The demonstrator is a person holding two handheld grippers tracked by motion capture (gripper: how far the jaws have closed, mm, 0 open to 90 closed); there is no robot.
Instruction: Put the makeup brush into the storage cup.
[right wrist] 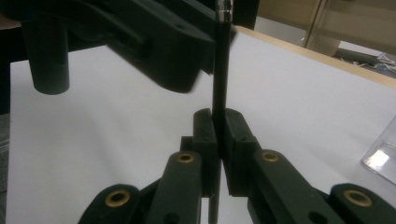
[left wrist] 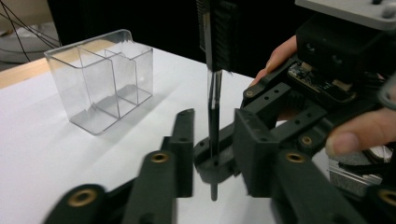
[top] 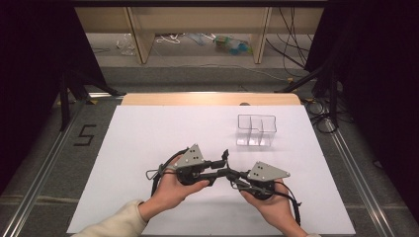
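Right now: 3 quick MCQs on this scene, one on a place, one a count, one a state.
1. The clear organizer stands:
A. far right part of the table
B. near left corner
C. on the floor

2. Compartments in the organizer:
A. one
B. three
C. six

3. The right gripper is:
A. wide open
B. shut on nothing
C. shut on the black pen

Key: 1 A, in the high view it stands beyond the hands, right of centre. 2 B, its dividers form three sections. 3 C, the pads press the upright pen.
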